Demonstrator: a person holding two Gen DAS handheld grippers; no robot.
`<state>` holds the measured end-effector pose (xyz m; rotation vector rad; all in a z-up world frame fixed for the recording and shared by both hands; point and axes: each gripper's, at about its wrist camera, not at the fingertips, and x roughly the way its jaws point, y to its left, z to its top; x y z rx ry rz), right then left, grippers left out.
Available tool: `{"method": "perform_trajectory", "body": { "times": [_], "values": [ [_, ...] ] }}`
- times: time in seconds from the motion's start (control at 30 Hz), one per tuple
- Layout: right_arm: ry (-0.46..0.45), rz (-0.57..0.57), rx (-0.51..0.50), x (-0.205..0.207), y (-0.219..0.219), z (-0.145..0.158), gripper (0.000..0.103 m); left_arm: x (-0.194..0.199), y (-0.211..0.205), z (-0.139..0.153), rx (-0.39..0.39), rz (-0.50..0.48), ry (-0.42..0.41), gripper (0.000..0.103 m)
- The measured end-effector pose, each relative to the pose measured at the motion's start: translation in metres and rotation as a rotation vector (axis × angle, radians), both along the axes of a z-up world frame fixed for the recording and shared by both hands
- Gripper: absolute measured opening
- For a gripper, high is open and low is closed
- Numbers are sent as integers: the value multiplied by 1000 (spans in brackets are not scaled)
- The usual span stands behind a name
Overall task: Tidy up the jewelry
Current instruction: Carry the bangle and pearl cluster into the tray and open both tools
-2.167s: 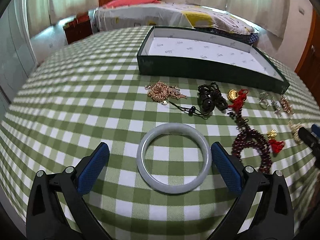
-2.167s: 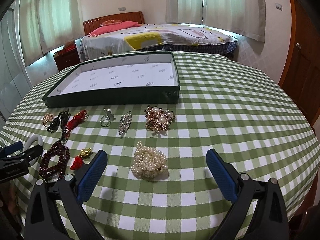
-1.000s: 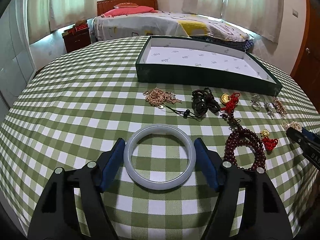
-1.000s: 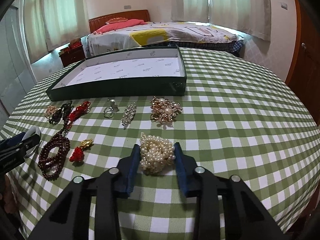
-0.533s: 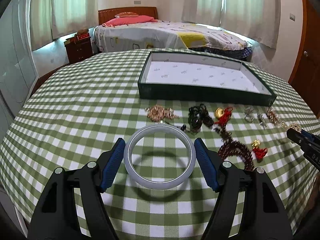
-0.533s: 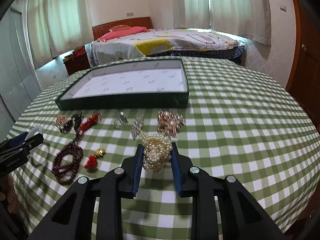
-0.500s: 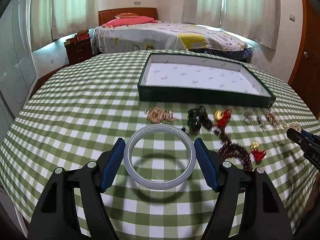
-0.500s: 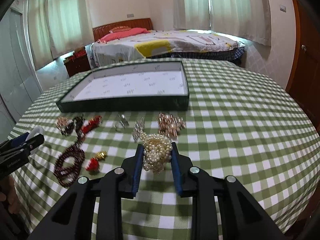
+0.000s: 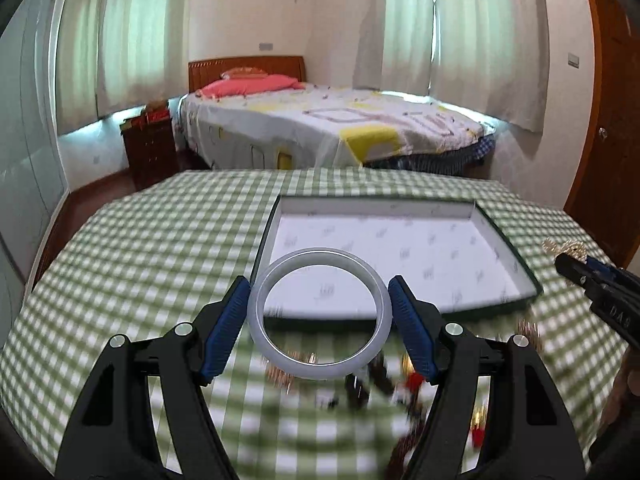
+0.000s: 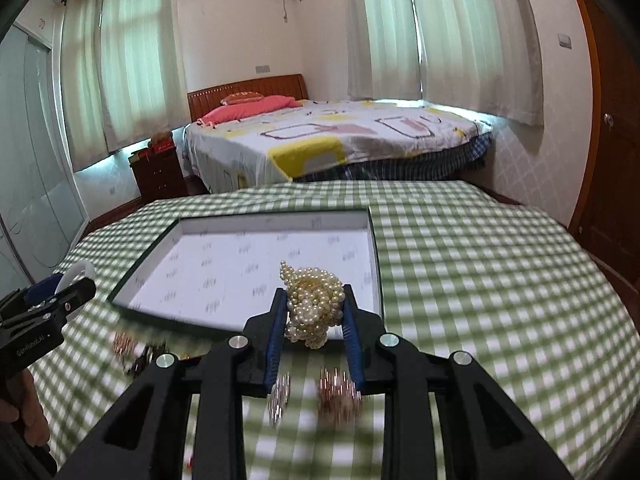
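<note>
Left hand-held gripper [image 9: 319, 318] grips bangle [image 9: 264, 344], right hand-held gripper [image 10: 315, 308] grips pearls [image 10: 314, 300]

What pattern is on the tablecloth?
Green and white checks on the tablecloth, clearest in the right wrist view.

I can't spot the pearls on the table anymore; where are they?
Right wrist view: pearl cluster clamped in the right gripper, lifted over the tray's near right edge.

The box [image 9: 400, 256] lies open upward, its white floor bare across the whole width, bounded only by low dark walls. Before its near wall, blurred jewelry pieces [image 10: 338, 394] are strewn on the desk [image 10: 480, 280]. Left and right of the box, the checkered cloth lies bare.
</note>
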<state>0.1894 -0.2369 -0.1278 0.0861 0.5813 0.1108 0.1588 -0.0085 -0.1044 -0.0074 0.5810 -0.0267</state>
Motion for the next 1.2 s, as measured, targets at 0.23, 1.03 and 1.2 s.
{"method": "perform_trajectory", "body": {
  "times": [0.23, 1.03, 1.2],
  "values": [
    [43, 5, -5, 48, 3, -13, 28, 73, -13, -17, -19, -23, 64, 69],
    [239, 14, -33, 83, -3, -64, 32, 120, -14, -82, 32, -49, 303, 69],
    [237, 32, -27, 83, -2, -64, 37, 121, -15, -82, 30, -53, 303, 71]
  ]
}}
